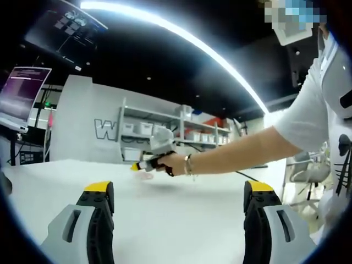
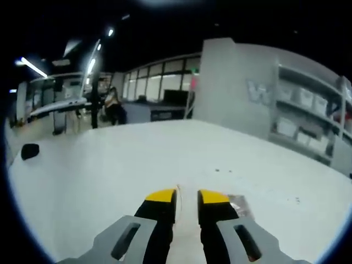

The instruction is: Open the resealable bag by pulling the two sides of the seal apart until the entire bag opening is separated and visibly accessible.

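Bag [image 2: 237, 204] on white table [image 2: 110, 165]

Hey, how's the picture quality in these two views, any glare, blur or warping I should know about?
Left gripper view: a blown-out ceiling light strip bends into an arc from fisheye distortion; the person's hand and the right gripper look slightly soft. Right gripper view: dimmer overall, background shelves blurred and curved, the white table evenly lit, and the bag beside the right gripper's fingertips is soft.
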Motion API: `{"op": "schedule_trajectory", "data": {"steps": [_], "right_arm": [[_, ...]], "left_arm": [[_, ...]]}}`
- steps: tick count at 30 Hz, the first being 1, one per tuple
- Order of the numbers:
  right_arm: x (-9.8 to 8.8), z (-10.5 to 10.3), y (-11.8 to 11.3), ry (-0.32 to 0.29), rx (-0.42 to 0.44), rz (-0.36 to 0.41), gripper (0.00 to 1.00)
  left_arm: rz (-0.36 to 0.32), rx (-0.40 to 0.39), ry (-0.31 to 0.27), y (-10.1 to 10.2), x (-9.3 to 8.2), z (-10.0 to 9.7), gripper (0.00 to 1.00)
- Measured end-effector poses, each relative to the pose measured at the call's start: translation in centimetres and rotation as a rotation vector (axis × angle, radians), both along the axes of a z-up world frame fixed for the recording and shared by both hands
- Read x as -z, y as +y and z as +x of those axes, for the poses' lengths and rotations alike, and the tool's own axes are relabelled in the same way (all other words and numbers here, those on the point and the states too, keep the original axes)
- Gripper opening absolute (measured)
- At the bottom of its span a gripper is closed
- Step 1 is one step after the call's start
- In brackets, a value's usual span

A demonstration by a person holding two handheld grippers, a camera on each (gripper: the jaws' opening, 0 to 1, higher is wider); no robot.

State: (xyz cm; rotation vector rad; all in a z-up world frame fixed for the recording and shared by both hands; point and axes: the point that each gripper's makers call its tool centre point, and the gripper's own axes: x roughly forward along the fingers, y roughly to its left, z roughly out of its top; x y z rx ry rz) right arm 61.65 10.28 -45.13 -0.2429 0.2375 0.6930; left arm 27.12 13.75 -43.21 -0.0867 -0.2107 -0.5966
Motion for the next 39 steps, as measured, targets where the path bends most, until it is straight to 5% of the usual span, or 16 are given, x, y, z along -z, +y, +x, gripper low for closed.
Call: {"op": "schedule_trajectory", "data": {"steps": [18, 29, 39], "right_arm": [[-1.3, -0.9, 0.3, -0.042, -0.020, 0.018, 0.24], [-1.4, -0.4, -0.7, -0.021, 0.027, 0.052, 0.42], [-1.6, -0.1, -1.3, 0.014, 0.083, 0.135, 0.70]], "left_arm": [[-0.005, 0.000, 0.002, 0.1, 0.0, 0.0, 0.96], [0.000, 0.003, 0.004, 0.1, 0.0, 0.0, 0.96], [0.000, 0.006, 0.005, 0.1, 0.1, 0.1, 0.96]]}}
